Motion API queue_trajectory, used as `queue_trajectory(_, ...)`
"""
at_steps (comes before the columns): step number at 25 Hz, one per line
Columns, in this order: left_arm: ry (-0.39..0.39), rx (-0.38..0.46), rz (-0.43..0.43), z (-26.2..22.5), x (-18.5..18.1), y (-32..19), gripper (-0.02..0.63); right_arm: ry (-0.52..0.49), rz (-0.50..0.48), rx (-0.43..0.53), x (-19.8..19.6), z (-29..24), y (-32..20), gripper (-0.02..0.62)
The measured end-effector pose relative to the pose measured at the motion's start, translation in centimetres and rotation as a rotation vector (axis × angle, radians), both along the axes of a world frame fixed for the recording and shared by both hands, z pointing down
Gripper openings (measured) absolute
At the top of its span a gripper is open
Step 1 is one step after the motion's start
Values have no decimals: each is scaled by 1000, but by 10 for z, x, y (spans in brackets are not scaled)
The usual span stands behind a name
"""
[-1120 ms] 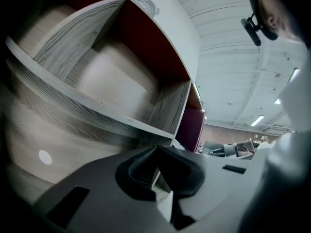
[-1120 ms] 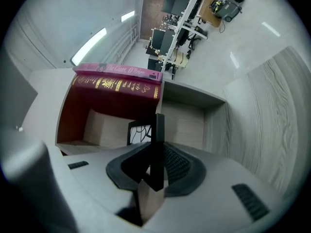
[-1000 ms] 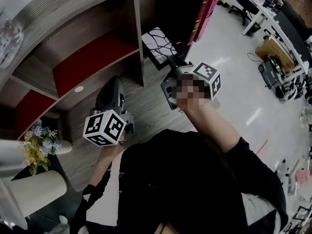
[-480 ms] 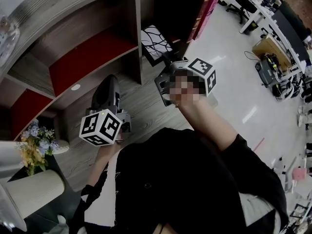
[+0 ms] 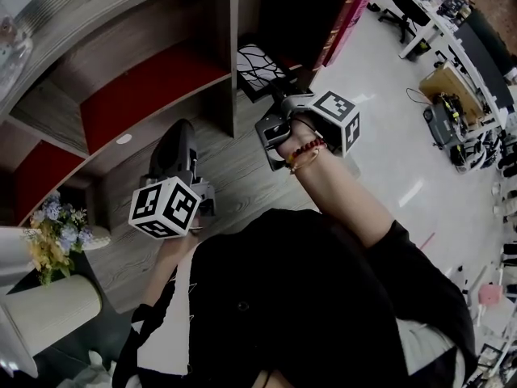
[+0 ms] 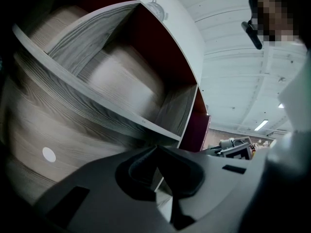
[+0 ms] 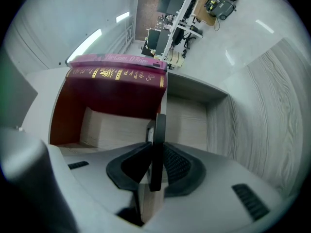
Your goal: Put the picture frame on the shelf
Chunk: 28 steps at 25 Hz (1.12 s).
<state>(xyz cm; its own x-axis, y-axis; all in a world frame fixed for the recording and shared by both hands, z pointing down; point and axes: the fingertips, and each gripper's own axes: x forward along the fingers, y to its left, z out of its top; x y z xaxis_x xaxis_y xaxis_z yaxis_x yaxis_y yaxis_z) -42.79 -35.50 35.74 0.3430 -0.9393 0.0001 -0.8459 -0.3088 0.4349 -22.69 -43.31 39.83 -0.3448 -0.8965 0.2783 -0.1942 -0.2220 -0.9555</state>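
Right gripper point(image 7: 154, 152), fingers point(image 7: 181, 165) closing on picture frame point(image 5: 258, 66), nudged toward shelf point(image 5: 231, 55)

We see the frame point(image 7: 156, 149) only edge-on, its picture hidden. Gold print on the book point(image 7: 116, 76) is too small to read. The left edge cuts the pot point(image 5: 48, 318).

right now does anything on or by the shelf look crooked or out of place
Only the picture frame: it leans at an angle at the mouth of an open compartment of the shelf, not yet stood square, its edge between the right gripper's closing jaws. Nothing looks spilled or broken.
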Motion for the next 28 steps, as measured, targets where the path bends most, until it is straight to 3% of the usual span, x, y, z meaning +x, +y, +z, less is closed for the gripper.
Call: queue_trajectory(28,9,-16,-42,3,-13,1,12,23,-36,-9,-18,-3,-16,81)
